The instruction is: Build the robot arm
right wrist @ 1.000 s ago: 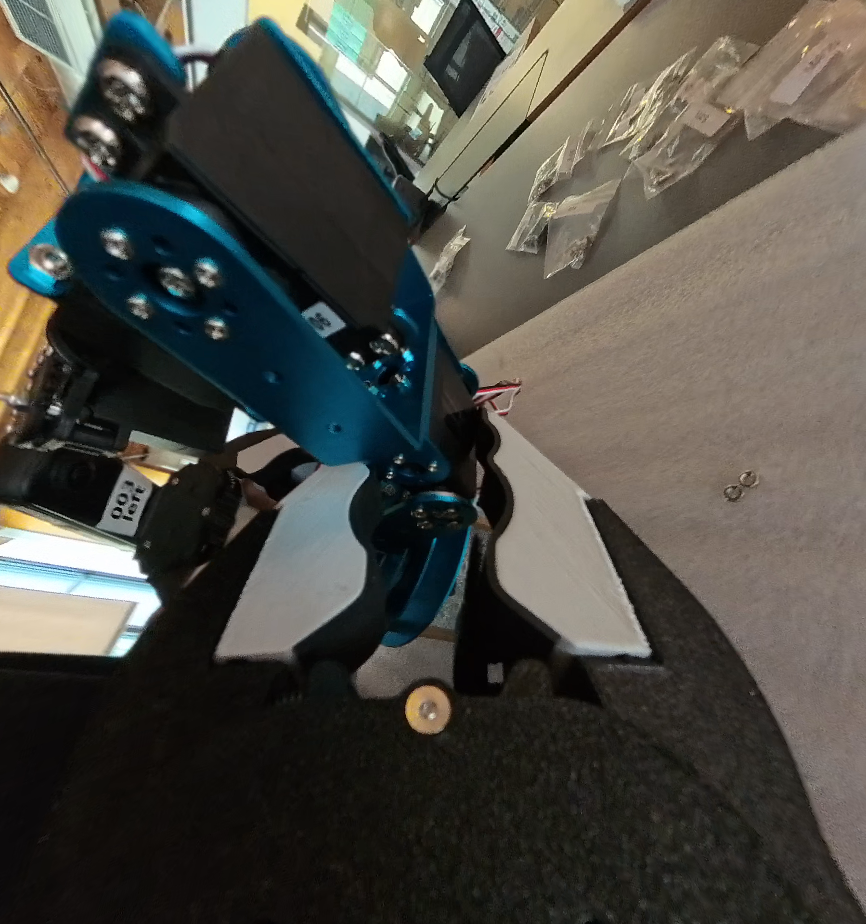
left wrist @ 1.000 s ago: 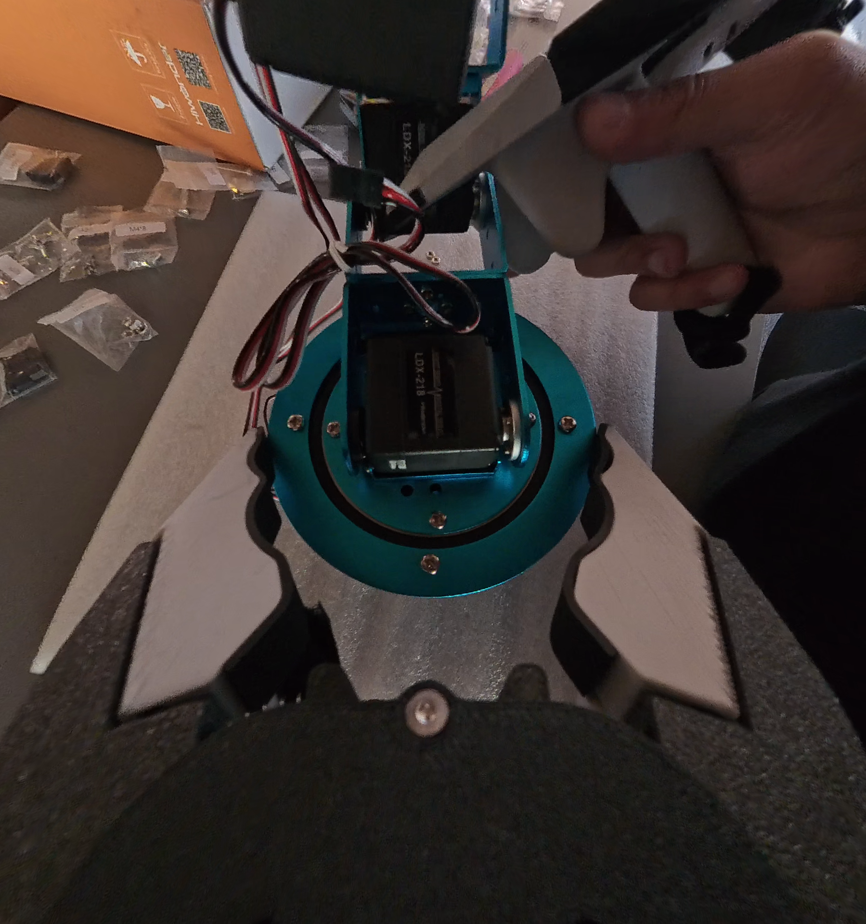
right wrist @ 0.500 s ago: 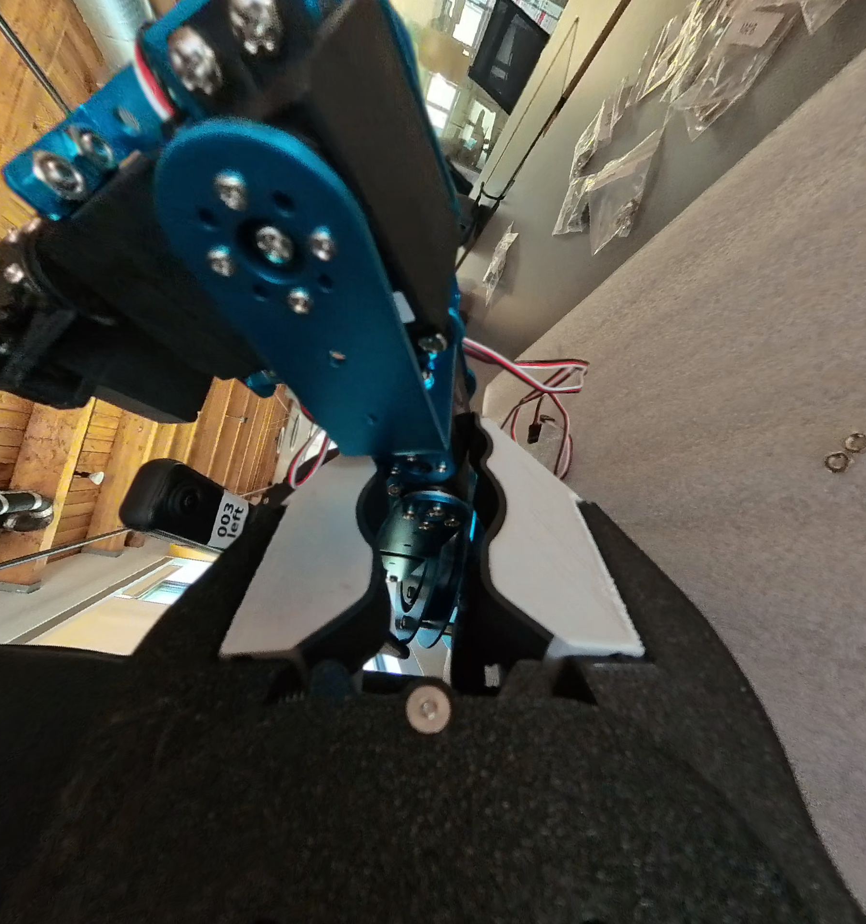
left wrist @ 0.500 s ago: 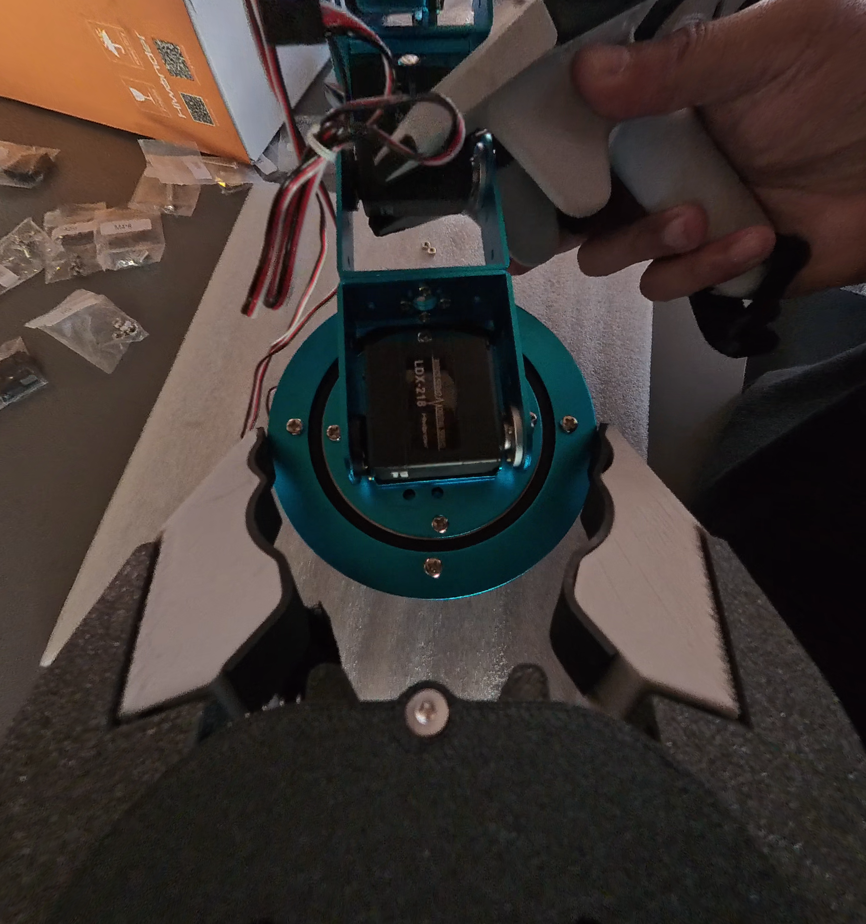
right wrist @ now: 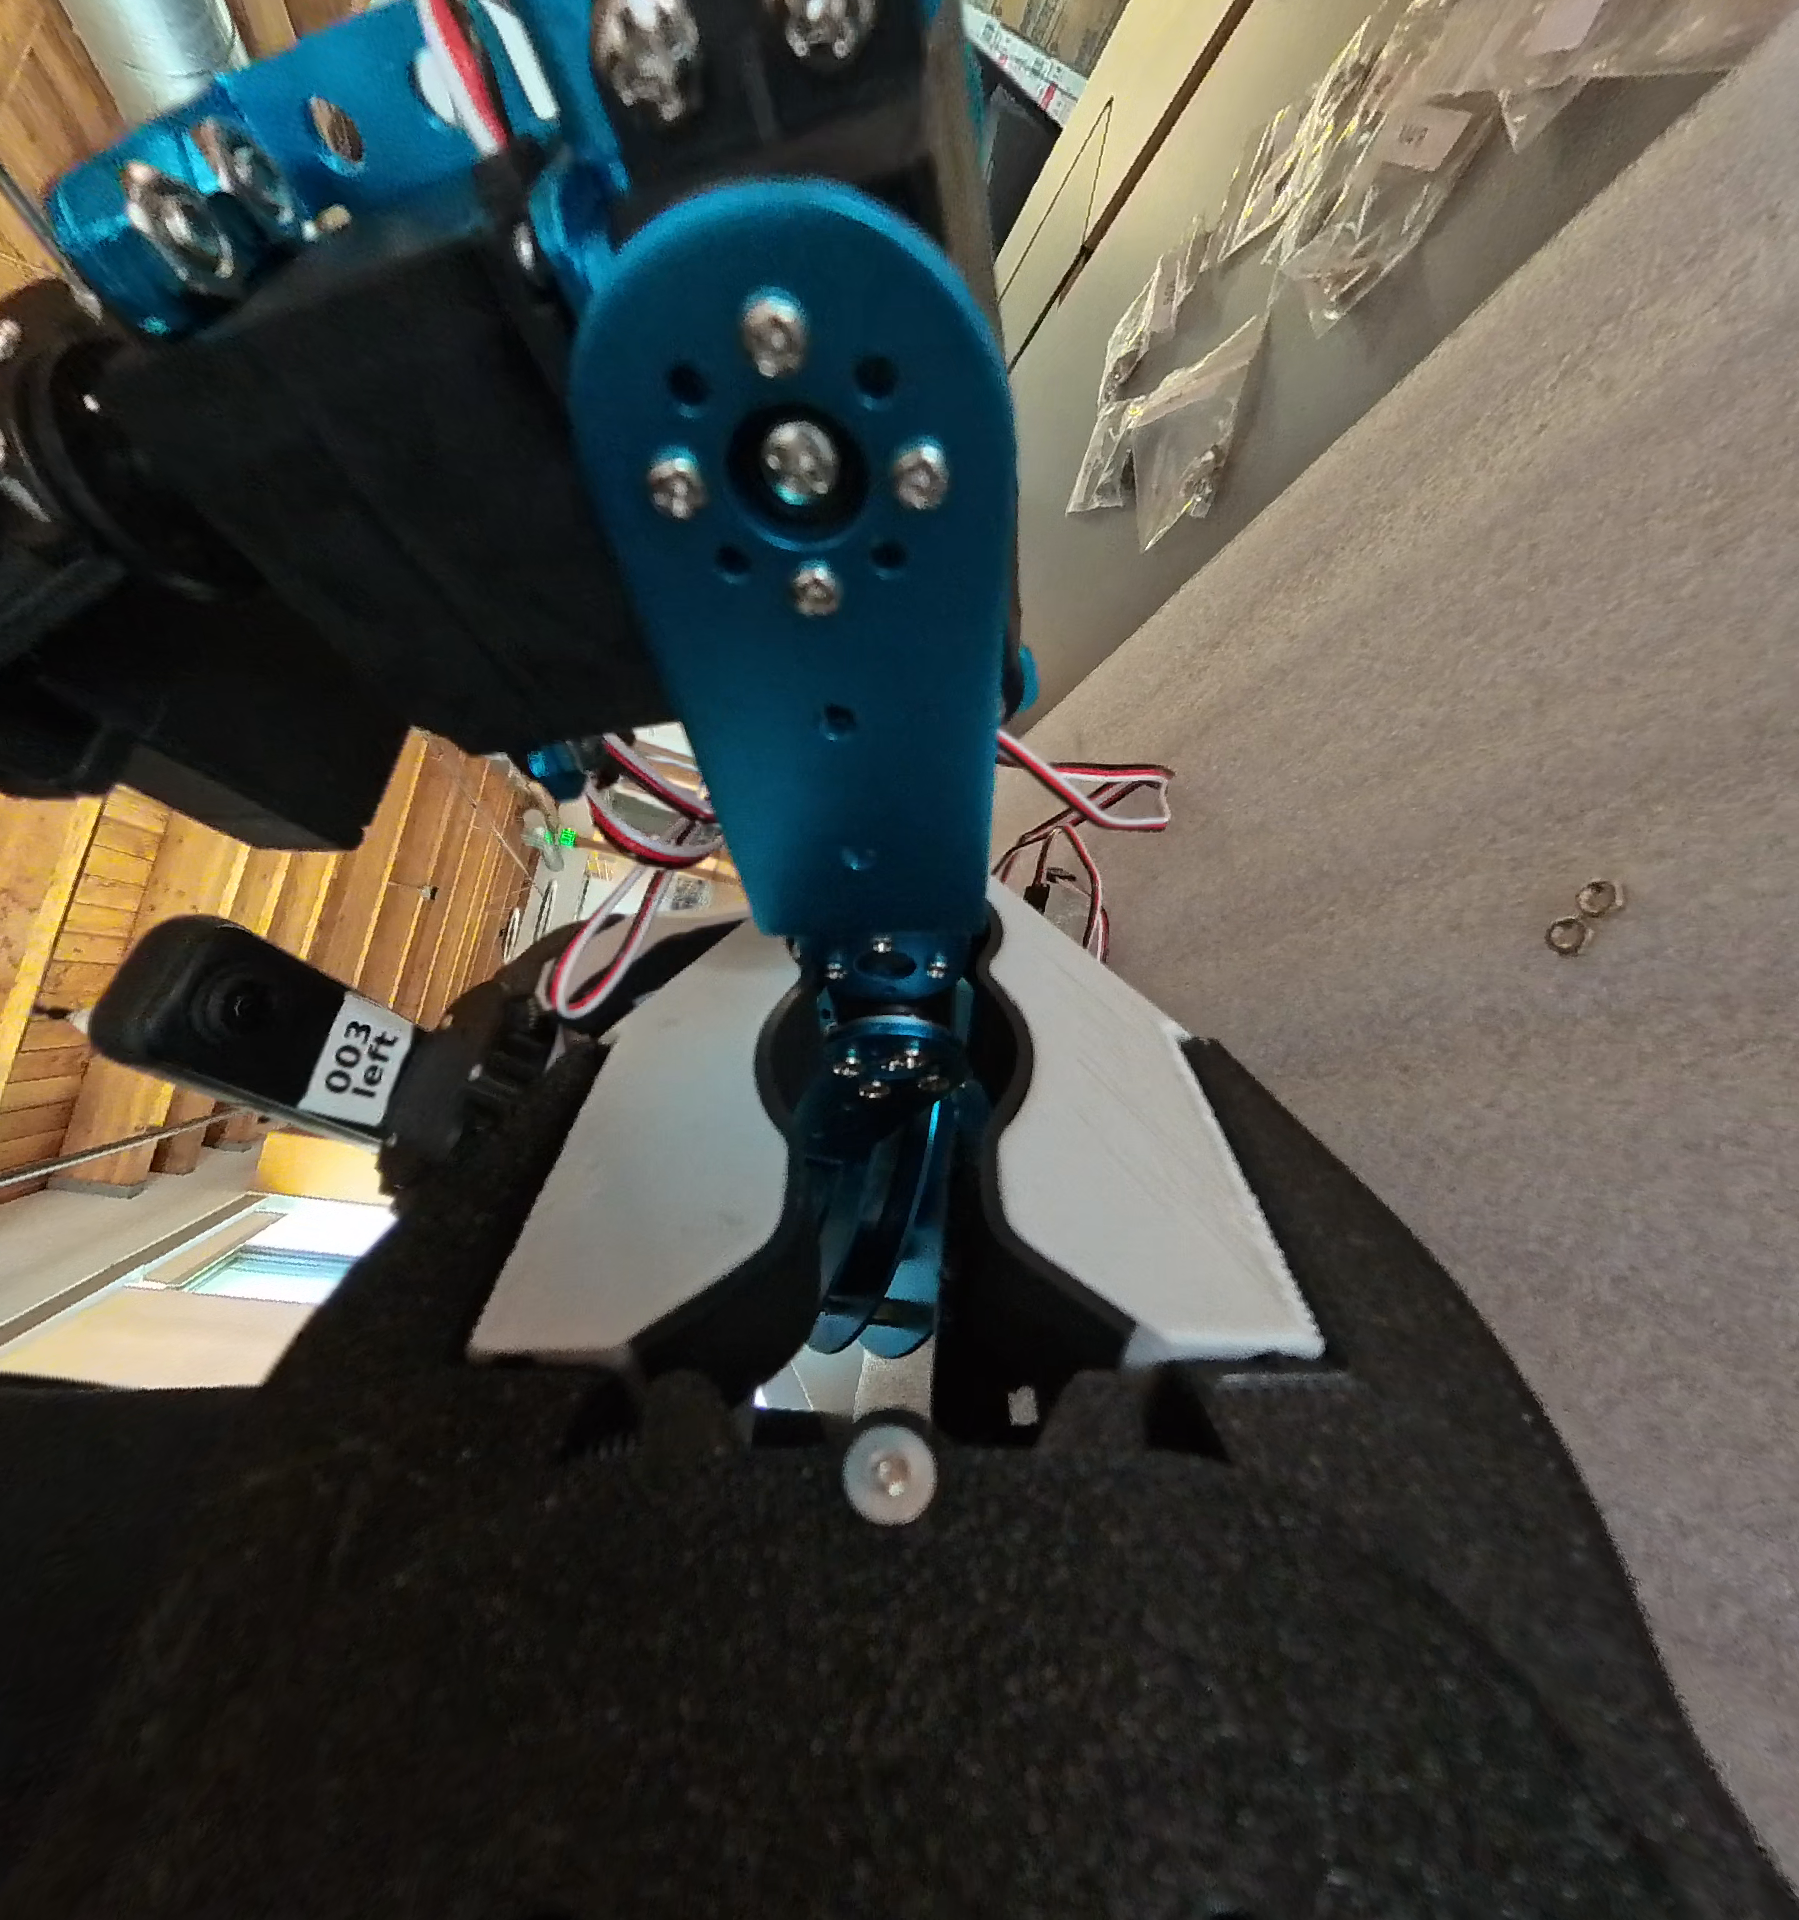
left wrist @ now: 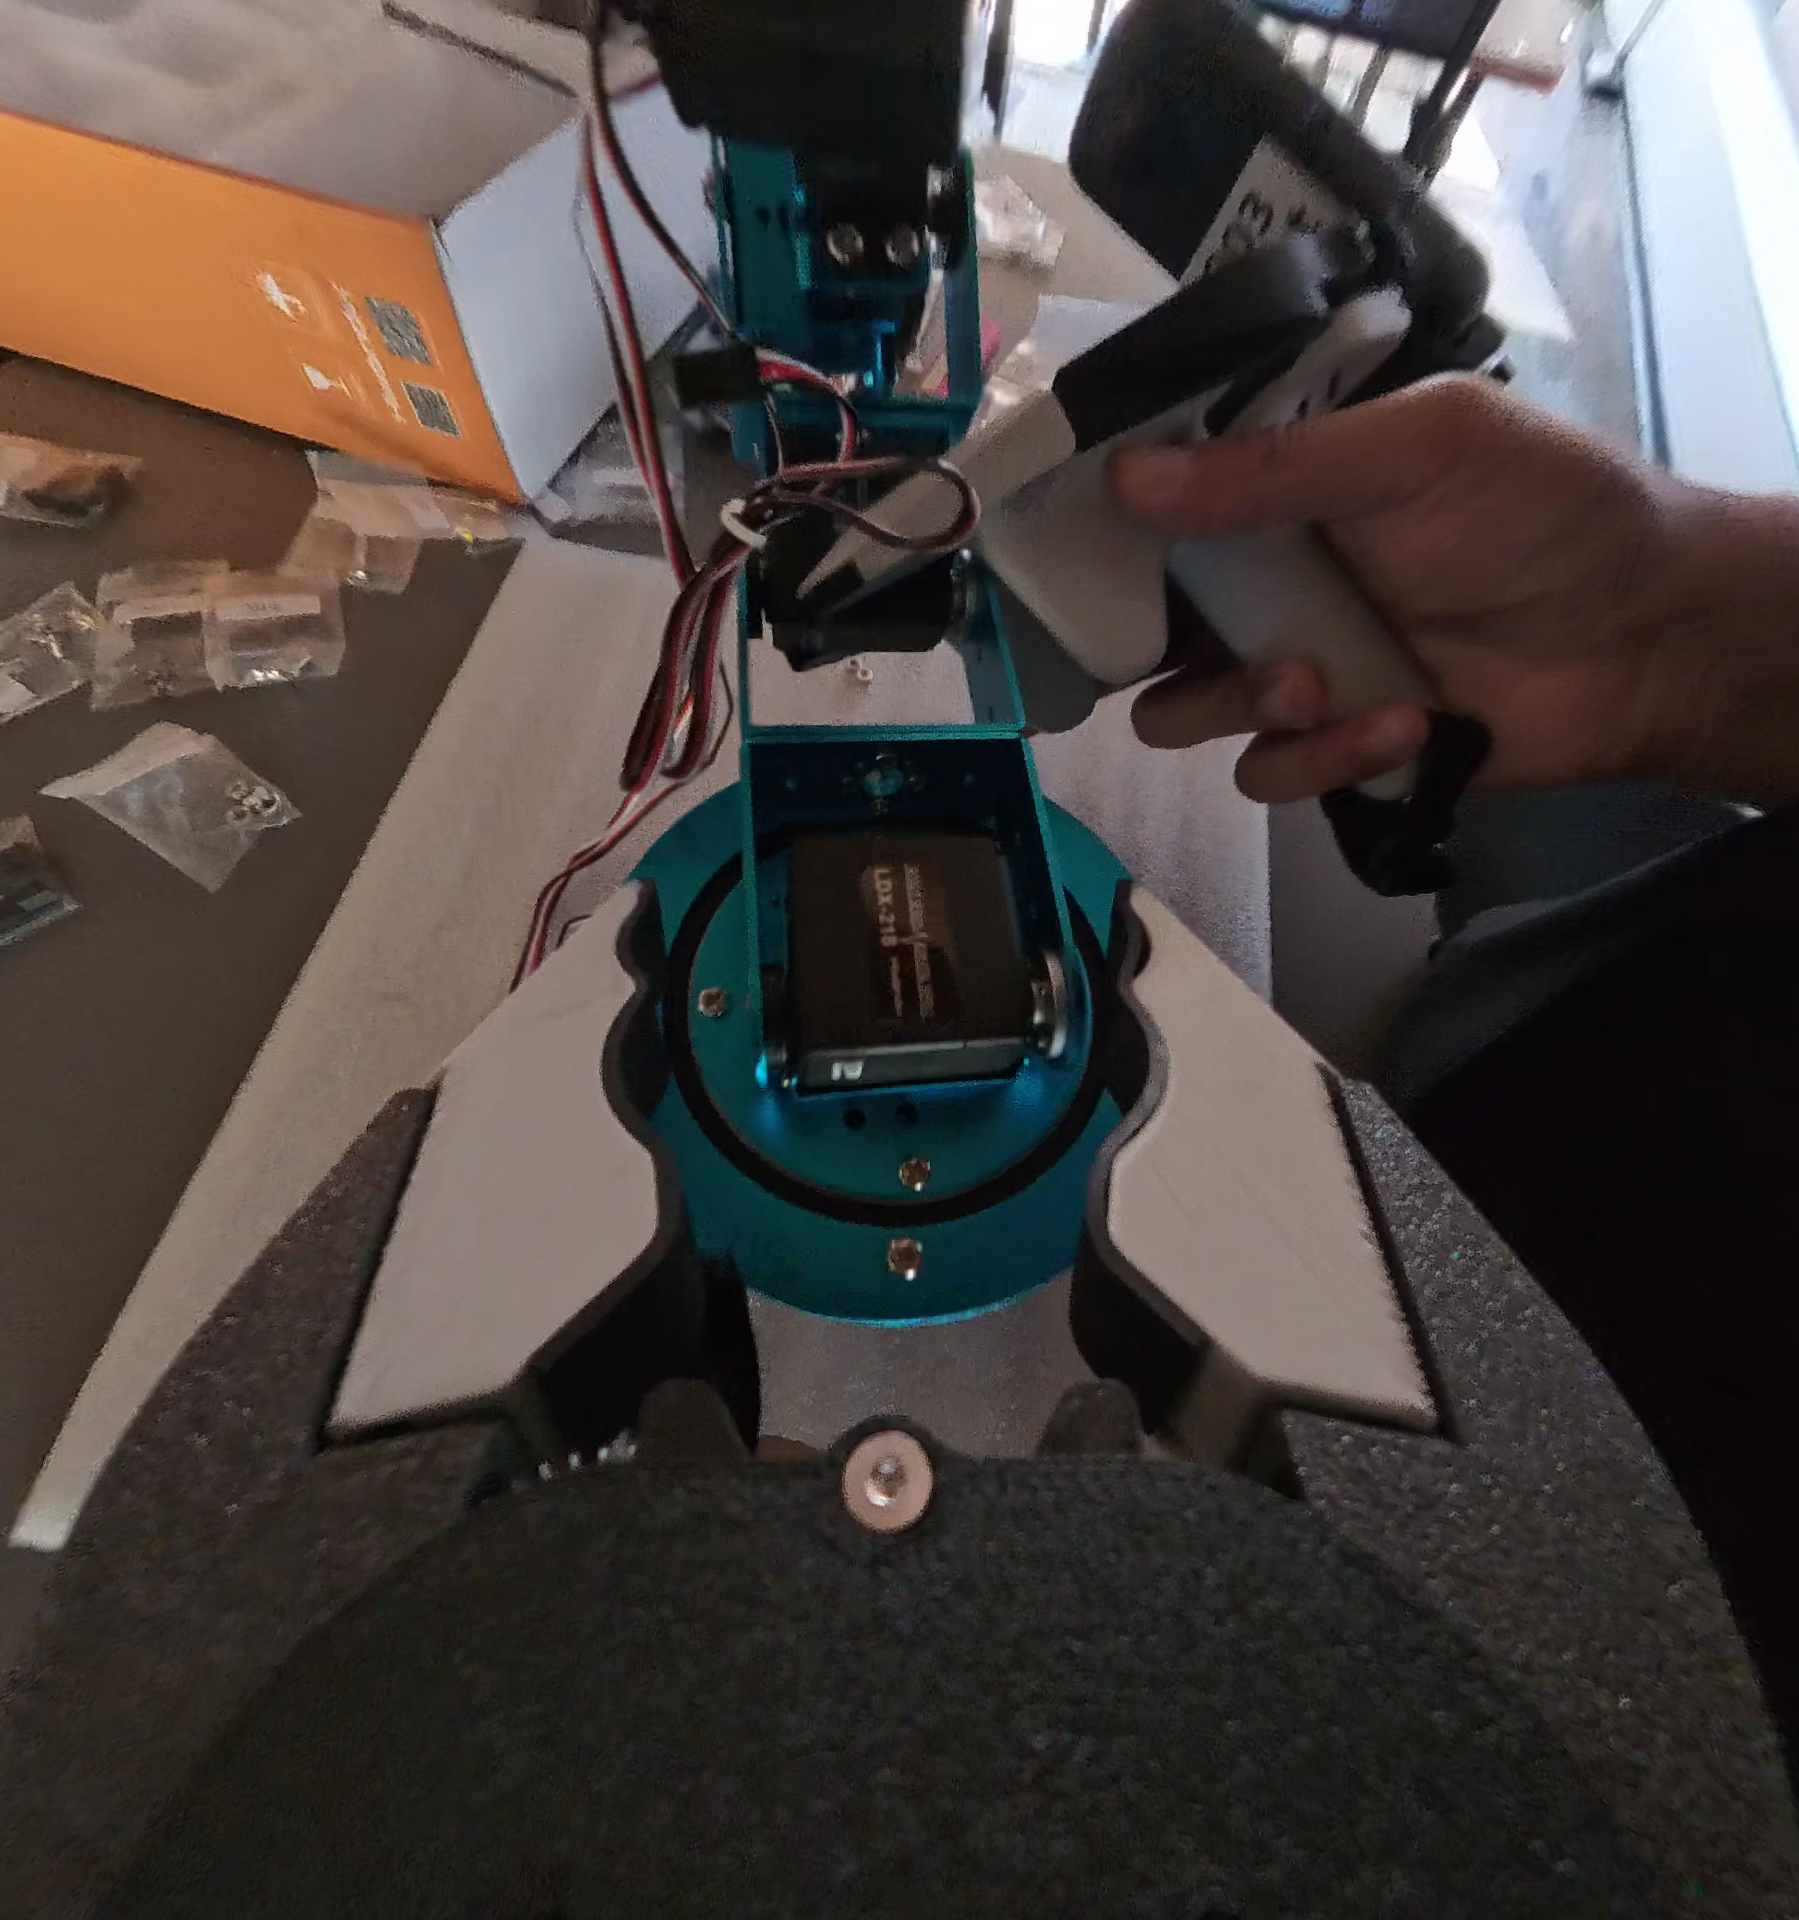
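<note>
The left claw (left wrist: 879,997) is closed on the round teal metal base (left wrist: 853,1262) of a small robot arm, its two white fingers with black scalloped pads pressed to the disc's left and right rim. The base rests on a pale, fine-textured foam sheet (left wrist: 438,935) on the grey desk (left wrist: 126,1091). In the base bracket sits one black box-shaped servo (left wrist: 895,951); two silver screws show on the disc's near edge. Farther up the arm, the right claw (right wrist: 879,997) grips the lower joint, its fingers shut on a small teal hub (right wrist: 879,1060) below a flat, rounded teal link (right wrist: 812,582) studded with screws. A hand (left wrist: 1477,603) holds that claw's white handle at the right. Red, white and black wires (left wrist: 666,665) loop down the arm's left side onto the foam. In the right wrist view, two small metal washers (right wrist: 1581,914) lie side by side on the foam, well apart from the arm. To the far left stands one orange and white cardboard box (left wrist: 199,301); left of the foam, several clear plastic bags (left wrist: 178,800) of small parts lie scattered on the desk.
</note>
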Available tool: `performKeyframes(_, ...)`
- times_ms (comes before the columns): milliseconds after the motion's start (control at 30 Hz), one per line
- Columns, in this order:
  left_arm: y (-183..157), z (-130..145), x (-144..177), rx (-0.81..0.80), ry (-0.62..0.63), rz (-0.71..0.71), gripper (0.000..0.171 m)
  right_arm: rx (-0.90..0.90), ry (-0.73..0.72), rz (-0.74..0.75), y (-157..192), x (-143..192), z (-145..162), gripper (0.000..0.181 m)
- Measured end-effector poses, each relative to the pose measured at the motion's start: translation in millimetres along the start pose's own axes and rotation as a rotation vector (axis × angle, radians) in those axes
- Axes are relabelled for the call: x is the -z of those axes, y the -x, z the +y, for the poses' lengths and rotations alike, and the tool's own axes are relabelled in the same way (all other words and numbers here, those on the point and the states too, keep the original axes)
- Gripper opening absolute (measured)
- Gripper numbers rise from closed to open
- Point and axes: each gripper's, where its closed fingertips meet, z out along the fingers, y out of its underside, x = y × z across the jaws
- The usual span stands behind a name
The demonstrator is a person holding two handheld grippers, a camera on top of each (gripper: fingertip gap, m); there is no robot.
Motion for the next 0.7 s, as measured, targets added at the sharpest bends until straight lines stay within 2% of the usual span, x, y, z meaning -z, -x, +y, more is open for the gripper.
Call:
performKeyframes(33,-1.5,1.8,-5.7,-0.01,0.019,0.002,0.084,0.001,0.003,0.0,0.0,-0.7,0.0,0.021)
performKeyframes(133,-1.1,1.5,-16.8,-0.042,0.038,-0.028,0.066,-0.008,0.012,0.0,-1.2,-2.3,0.0,0.021)
performKeyframes(333,1.8,4.7,-20.2,-0.057,0.094,-0.068,0.066,0.014,0.004,-0.008,-2.0,-1.0,-1.9,0.02)
performKeyframes(700,1.5,7.5,-22.6,-0.014,0.132,-0.042,0.067,0.058,0.025,0.003,5.3,0.5,-6.5,0.021)
